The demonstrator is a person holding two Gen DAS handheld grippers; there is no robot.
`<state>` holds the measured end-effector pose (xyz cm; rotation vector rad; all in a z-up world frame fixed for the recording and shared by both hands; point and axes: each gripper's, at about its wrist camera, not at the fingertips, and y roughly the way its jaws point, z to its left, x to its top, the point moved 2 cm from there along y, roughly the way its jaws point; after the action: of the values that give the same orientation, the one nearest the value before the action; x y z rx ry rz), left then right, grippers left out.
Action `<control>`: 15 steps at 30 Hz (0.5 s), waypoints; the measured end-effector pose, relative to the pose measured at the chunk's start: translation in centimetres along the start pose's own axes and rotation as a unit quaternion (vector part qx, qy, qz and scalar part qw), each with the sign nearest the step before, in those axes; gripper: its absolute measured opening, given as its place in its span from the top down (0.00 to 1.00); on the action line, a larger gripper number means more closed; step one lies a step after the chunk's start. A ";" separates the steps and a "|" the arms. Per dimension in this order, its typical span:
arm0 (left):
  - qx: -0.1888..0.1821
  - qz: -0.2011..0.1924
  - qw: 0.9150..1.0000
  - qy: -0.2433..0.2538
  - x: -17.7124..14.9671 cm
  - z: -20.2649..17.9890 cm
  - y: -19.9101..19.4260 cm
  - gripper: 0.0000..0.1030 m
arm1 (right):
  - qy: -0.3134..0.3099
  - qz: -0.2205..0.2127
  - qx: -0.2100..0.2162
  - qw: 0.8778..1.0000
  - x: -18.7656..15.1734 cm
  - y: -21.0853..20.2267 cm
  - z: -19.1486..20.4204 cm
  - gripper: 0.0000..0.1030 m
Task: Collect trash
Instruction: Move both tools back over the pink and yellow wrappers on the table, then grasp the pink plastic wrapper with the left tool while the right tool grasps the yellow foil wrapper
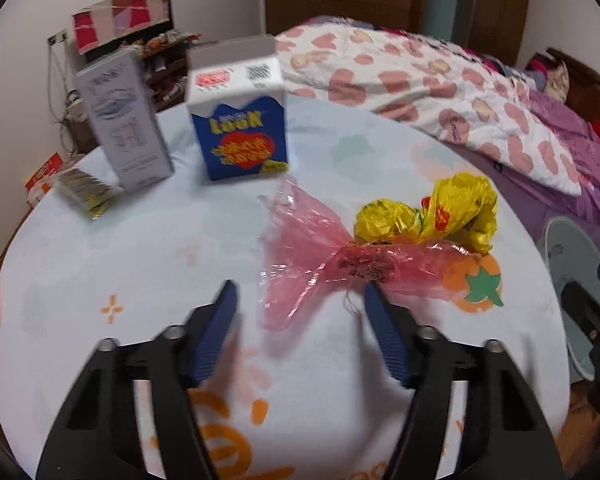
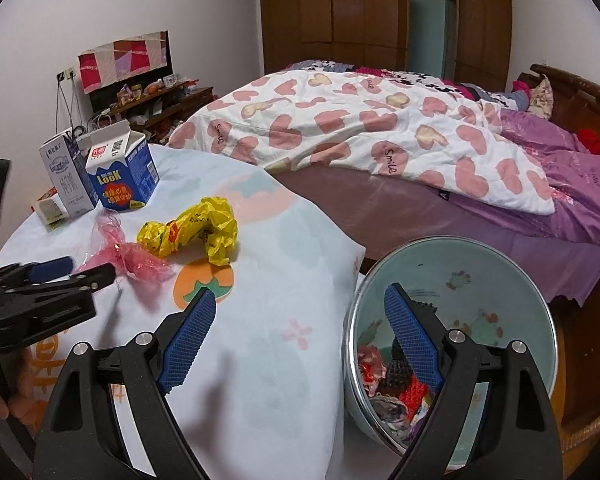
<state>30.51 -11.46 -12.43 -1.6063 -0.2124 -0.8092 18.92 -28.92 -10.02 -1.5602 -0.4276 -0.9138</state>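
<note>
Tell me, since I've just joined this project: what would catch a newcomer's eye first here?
Probably the crumpled yellow wrapper and pink plastic wrap on the table, just ahead of the open left gripper. Next, the trash bin beside the table, under the open right gripper.

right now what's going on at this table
A person is clearing trash with two grippers. The left hand-held gripper is open, its fingers reaching around the crumpled pink plastic wrapper beside a crumpled yellow plastic bag. The right hand-held gripper hangs open and empty near the pale blue trash bin, which already holds scraps. Two cartons stand untouched.
</note>
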 end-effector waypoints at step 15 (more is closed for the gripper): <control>0.007 -0.020 0.998 -0.057 -2.0 4.9 -1.6 0.87 | 0.010 0.032 0.081 0.996 4.0 5.1 2.6 0.17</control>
<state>29.96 -5.94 -12.32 -1.6408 -0.3314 -0.7458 25.90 -28.44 -10.32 -1.4085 -0.4250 -0.8236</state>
